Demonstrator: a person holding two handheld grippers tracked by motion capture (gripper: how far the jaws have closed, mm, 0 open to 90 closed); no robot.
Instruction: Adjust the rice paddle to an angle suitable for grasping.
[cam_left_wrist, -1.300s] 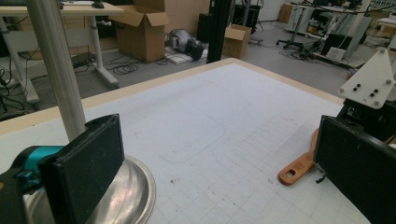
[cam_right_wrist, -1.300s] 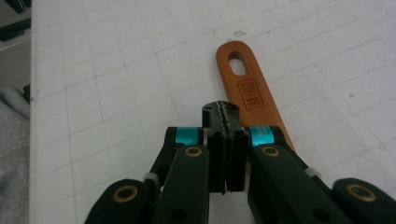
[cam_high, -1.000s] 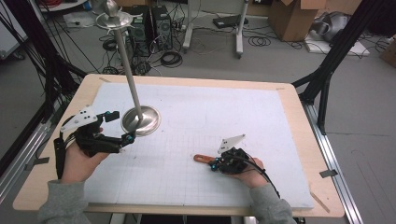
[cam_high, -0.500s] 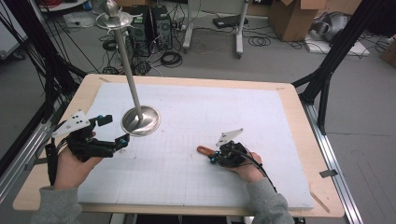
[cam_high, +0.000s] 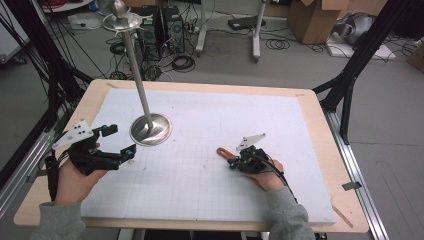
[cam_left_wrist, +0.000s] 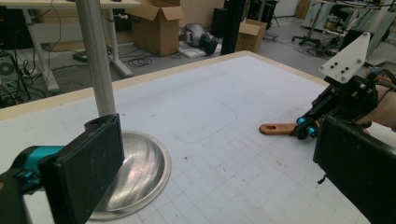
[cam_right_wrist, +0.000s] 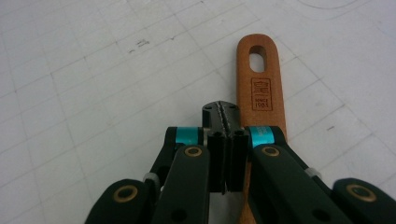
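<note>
Resting low on the white gridded mat (cam_high: 210, 125), your right gripper (cam_right_wrist: 223, 112) has its jaws pressed together with nothing between them; the flat orange-brown wooden handle with a slotted end (cam_right_wrist: 256, 79) lies just beside and partly beneath the right-hand jaw, ungripped. Its long axis runs nearly parallel to the jaws, slot pointing away from you. Your left gripper (cam_high: 117, 141) stands wide open and empty near the polished steel stand with a round base (cam_high: 150, 129), well apart from the handle. Judgement: right hand is nearer; open, shift sideways over the handle.
</note>
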